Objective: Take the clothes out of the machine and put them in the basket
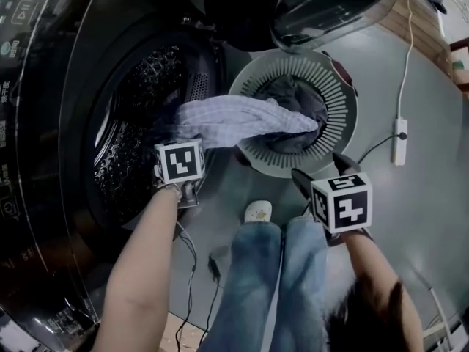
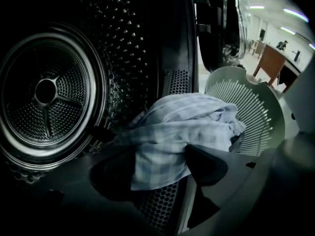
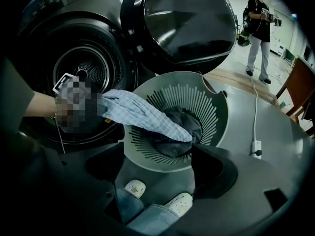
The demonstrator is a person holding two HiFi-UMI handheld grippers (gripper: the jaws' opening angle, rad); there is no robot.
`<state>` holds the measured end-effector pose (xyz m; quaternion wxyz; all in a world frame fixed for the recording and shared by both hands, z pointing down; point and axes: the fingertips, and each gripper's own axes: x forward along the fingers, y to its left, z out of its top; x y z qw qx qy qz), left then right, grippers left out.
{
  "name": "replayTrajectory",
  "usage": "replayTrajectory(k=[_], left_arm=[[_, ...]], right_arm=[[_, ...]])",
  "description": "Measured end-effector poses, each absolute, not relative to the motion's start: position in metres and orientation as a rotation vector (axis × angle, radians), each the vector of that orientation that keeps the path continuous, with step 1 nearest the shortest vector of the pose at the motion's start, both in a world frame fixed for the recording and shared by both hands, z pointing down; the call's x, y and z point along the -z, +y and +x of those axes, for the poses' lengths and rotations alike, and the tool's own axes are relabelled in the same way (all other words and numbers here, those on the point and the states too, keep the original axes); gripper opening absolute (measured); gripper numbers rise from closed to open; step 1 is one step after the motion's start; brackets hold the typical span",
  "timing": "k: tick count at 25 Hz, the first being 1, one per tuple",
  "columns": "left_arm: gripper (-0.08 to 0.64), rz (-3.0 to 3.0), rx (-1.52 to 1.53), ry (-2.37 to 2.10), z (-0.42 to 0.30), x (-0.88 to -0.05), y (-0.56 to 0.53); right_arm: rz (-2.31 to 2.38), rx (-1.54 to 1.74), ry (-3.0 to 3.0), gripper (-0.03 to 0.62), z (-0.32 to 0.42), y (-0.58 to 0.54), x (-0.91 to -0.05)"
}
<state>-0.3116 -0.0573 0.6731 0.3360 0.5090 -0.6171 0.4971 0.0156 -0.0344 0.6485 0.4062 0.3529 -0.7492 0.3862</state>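
Note:
A pale checked cloth [image 1: 242, 119] stretches from the washing machine's open drum [image 1: 139, 123] across to the round slatted basket [image 1: 341, 116] on the floor. Its far end lies on dark clothes [image 1: 293, 94] inside the basket. My left gripper [image 1: 183, 134] is at the drum's mouth. In the left gripper view the checked cloth [image 2: 182, 127] fills the gap of my left gripper [image 2: 157, 166], which is shut on it. My right gripper [image 1: 322, 171] hovers open and empty beside the basket's near rim [image 3: 211, 107], above the floor.
The machine's door [image 1: 322, 6] stands swung open behind the basket. A power strip [image 1: 400, 141] with its cable lies on the floor to the right. My jeans-clad legs [image 1: 278, 284] and a white shoe [image 1: 258, 211] are below. A person [image 3: 258, 28] stands far off.

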Motion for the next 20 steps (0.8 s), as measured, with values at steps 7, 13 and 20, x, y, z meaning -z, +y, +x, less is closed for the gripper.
replayTrajectory(k=[7,13,20], left_arm=[[0.048,1.502,-1.46,-1.602,-0.281,-0.656,-0.065],[0.046,1.522,-1.328,-1.645,-0.246,-0.618,-0.07],[0.046,1.643,-1.216,-1.639,-0.191,-0.572,-0.087]], right_arm=[[0.898,-0.978,-1.88,0.426,0.023,-0.031,-0.641],[0.92,-0.967,-1.903,0.425,0.028,-0.04,-0.613],[0.967,-0.949,-1.926,0.422,0.042,-0.054,-0.574]])
